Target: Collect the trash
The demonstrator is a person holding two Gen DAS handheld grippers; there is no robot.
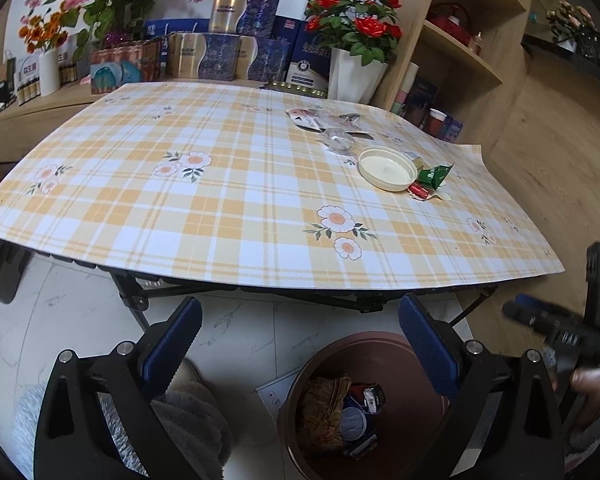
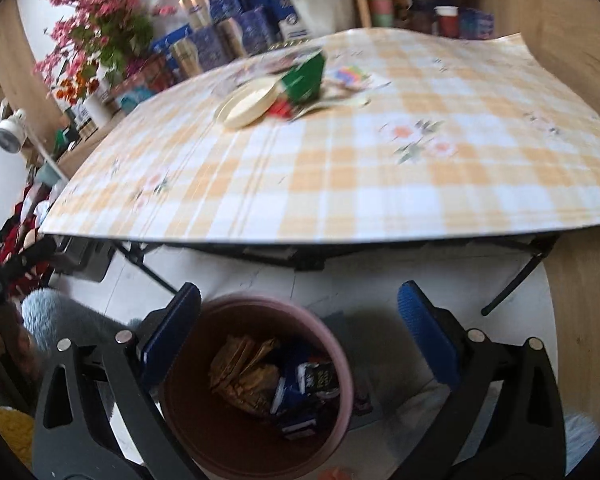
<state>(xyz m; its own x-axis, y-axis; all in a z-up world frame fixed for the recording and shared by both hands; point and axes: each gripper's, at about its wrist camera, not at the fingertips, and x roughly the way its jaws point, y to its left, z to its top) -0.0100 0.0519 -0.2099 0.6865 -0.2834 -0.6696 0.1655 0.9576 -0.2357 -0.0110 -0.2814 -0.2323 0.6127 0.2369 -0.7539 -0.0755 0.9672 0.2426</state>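
A brown round bin [image 1: 296,384] [image 2: 340,344] stands on the floor in front of the table, holding wrappers and a small lid. My left gripper [image 1: 300,344] hangs open above its left side, nothing between the fingers. My right gripper [image 2: 300,332] is open wide over the bin, empty; it also shows blurred at the right edge of the left wrist view [image 1: 560,328]. On the checked tablecloth [image 1: 220,200] [image 2: 380,168] lie a cream round lid [image 1: 387,169] [image 2: 249,107], a green wrapper [image 1: 434,176] [image 2: 305,80], a small red wrapper [image 1: 418,191], clear plastic [image 1: 338,140] and printed packets [image 1: 306,118].
Boxes [image 1: 220,52], flower pots [image 1: 354,72] and a wooden shelf [image 1: 460,40] stand behind the table. The folding table's black legs [image 1: 140,300] cross just beyond the bin. A furry slipper [image 1: 192,420] and white tiled floor lie at the left.
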